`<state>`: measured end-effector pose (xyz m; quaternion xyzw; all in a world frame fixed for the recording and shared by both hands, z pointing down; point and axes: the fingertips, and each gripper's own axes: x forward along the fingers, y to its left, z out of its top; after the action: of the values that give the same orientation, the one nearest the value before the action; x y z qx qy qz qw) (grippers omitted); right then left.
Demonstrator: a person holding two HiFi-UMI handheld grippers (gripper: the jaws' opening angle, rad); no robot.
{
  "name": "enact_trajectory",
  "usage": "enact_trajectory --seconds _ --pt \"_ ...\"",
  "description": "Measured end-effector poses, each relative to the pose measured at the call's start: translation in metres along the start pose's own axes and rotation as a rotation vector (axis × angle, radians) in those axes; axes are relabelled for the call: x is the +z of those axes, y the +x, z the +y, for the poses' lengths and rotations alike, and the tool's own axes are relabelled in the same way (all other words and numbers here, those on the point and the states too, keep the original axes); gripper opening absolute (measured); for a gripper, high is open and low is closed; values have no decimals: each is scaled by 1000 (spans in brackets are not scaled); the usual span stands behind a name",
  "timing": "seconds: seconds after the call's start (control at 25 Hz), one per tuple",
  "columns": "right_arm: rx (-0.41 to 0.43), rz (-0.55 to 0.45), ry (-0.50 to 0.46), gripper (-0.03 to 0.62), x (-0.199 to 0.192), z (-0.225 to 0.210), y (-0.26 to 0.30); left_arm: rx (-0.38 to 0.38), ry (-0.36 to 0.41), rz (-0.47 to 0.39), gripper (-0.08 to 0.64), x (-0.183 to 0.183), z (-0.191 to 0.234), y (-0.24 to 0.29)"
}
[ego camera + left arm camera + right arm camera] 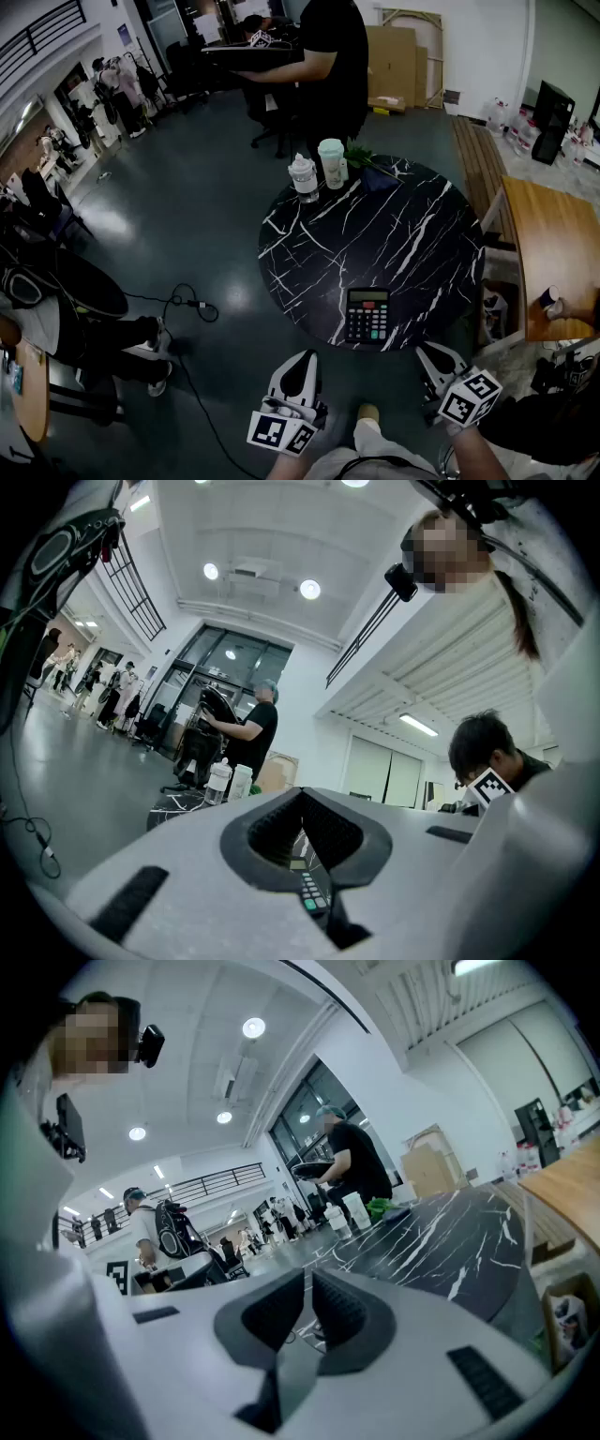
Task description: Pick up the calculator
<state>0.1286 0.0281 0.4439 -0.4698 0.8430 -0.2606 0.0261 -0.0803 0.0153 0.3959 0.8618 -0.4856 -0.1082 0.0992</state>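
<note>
The calculator (pixel 367 316) lies flat at the near edge of the round black marbled counter (pixel 412 234), display toward the far side; its key print is too small to read. The only clear marks are the black-and-white square markers on each gripper's cube. The left gripper (pixel 304 364) and right gripper (pixel 431 356) hover just short of the counter's near rim, pointing toward it, both closed on nothing. The calculator sits between them, slightly farther off.
</note>
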Motion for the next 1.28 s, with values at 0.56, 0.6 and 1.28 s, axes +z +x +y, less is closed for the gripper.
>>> enact_trajectory --seconds 0.56,0.6,1.28 --pt "63 243 66 114 -21 -95 112 20 21 65 8 -47 42 67" --pt "62 271 60 122 -23 -101 122 12 24 67 8 -51 45 75" --pt "246 687 253 160 -74 -135 195 26 -15 42 8 -100 82 115"
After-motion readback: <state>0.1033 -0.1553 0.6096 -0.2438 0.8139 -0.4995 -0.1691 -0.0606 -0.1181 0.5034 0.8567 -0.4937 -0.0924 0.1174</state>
